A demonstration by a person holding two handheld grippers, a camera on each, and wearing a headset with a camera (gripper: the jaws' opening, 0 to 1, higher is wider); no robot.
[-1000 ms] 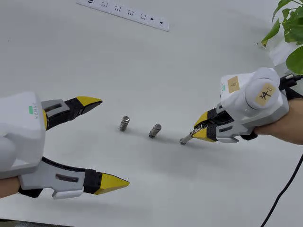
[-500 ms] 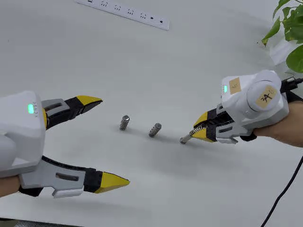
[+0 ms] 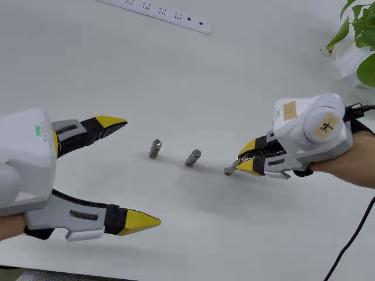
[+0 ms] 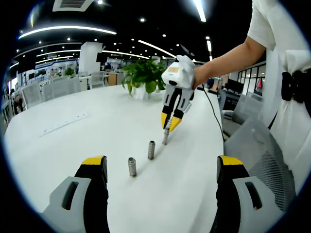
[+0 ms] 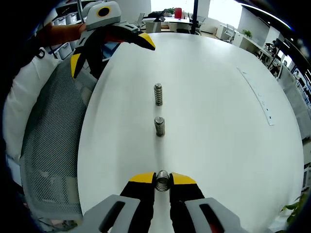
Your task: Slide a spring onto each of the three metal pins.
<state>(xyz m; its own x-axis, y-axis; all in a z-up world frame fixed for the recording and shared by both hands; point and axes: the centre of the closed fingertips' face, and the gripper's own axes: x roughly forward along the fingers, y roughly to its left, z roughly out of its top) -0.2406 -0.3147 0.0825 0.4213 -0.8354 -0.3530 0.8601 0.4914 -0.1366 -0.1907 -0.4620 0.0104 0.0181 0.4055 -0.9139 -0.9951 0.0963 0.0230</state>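
Partly, the right tool (image 3: 250,158) hides its gripped spring (image 3: 242,162) at the pin (image 3: 228,171).

Open-plan office, a large one. Big white meeting table (image 3: 176,70) with a white power strip (image 3: 158,13) lying on it. Grey mesh office chair (image 5: 53,145) pulled up at the table edge. The left gripper view has a dark ceiling with long curved light strips (image 4: 63,29), small spotlights (image 4: 142,20), an air vent (image 4: 70,5) and a white pillar (image 4: 90,56). More chairs (image 4: 34,92) and desks sit in rows behind. Further white tables (image 5: 194,22) are in the right gripper view, with bright daylight beyond them. Potted plant (image 4: 143,75) at the far end of the table. No home or workshop fittings, all office furniture and lighting.
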